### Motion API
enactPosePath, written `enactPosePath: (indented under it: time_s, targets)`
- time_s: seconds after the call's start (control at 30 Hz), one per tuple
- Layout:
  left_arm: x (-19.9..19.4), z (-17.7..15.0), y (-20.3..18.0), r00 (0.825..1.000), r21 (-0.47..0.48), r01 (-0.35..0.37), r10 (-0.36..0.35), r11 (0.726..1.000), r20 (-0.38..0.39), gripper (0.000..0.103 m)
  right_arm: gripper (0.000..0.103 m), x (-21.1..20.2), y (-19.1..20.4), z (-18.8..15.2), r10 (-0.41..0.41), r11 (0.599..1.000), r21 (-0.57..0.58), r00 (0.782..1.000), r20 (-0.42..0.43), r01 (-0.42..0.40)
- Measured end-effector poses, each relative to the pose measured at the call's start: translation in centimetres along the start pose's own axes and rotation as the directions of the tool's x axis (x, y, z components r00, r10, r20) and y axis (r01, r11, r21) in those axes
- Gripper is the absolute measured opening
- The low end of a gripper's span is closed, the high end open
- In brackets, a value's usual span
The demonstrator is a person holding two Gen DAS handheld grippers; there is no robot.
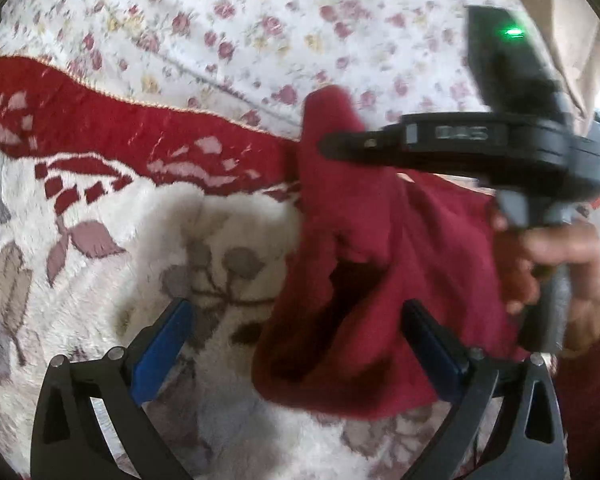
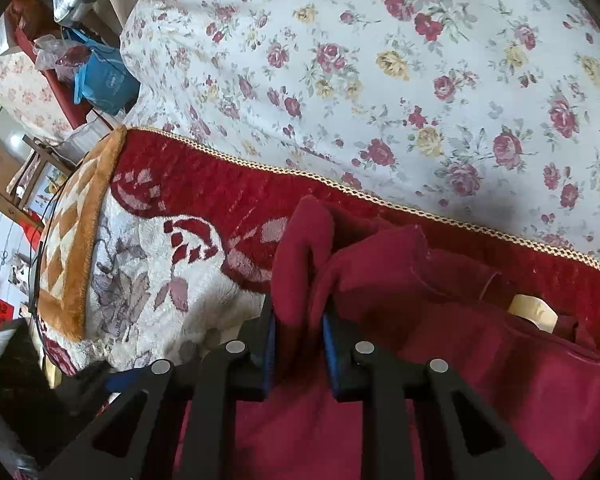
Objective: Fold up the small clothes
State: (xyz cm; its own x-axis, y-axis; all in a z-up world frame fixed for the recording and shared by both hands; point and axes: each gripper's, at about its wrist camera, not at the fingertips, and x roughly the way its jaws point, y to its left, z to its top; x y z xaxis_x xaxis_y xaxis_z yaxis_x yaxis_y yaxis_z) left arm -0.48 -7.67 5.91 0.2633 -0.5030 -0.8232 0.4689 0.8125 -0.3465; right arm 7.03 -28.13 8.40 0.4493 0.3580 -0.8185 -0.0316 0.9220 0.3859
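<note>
One dark red fleece garment [image 1: 364,280] lies bunched on one plush cream blanket with a red border and leaf pattern [image 1: 228,380], and that blanket is spread over one white bedsheet printed with red and yellow roses [image 1: 220,8]. Two black grippers with blue pads are in play.

The left gripper [image 1: 296,348] is released: its jaws stand spread wide, the left pad over bare cream blanket, the right pad just at the near edge of the garment, and nothing is pinched between them. The right gripper [image 2: 299,344] is clenched on a raised fold of the dark red fleece garment [image 2: 440,320], which stands up as a rounded hump between its pads.

Only the left wrist view shows the right gripper from outside [image 1: 340,145]: it reaches in from the right, blurred, with one green light on its body, and the person's right hand [image 1: 560,276] is wrapped round its handle, a dark red sleeve below it. It also shows an open pocket-like hollow in the cloth.

Only the right wrist view shows one pale label [image 2: 534,312] at the garment's right side, the blanket's orange-and-cream diamond-patterned end [image 2: 76,240] at the left, the gold cord trim along the red border, and, far left past the bed, one blue bag [image 2: 104,80] among cluttered things.
</note>
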Motion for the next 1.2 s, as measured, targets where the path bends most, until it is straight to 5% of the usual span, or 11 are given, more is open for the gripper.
enactPosePath:
  time_s: [0.07,0.13,0.23,0.47,0.77,1.0,1.2]
  targets:
    - [0.6,0.2,-0.3,1.000,-0.019,0.009,-0.009,1.000,-0.009,0.092,0.021,-0.2,0.0,-0.1,-0.001,1.000,0.002,1.000,0.002,0.001]
    - [0.7,0.5,-1.1,1.000,-0.020,0.017,-0.018,1.000,-0.019,0.036,0.021,-0.4,0.0,-0.2,0.002,1.000,0.002,1.000,0.006,-0.002]
    - [-0.1,0.5,-2.6,1.000,-0.017,0.027,-0.026,0.999,0.008,0.021,0.021,-1.3,-0.2,-0.4,-0.001,1.000,0.004,1.000,0.018,0.001]
    - [-2.2,0.3,-7.3,0.998,0.039,0.018,-0.021,0.999,0.063,0.018,0.020,-5.7,-1.5,-1.0,0.015,1.000,0.026,0.997,0.072,-0.017]
    - [-3.7,-0.5,-17.6,0.994,0.175,0.077,-0.088,0.982,0.060,0.018,0.020,-16.3,-6.1,-4.7,-0.034,0.999,0.033,0.986,0.164,0.029]
    - [0.0,-1.8,-25.7,0.995,0.278,0.102,-0.104,0.955,-0.008,0.018,0.020,-20.2,-13.7,-10.4,-0.081,0.983,0.175,0.978,0.194,0.047]
    - [5.6,-3.9,-29.2,0.986,0.267,0.132,-0.099,0.955,-0.132,0.018,0.020,-18.5,-19.6,-14.6,-0.151,0.946,0.309,0.978,0.143,0.101]
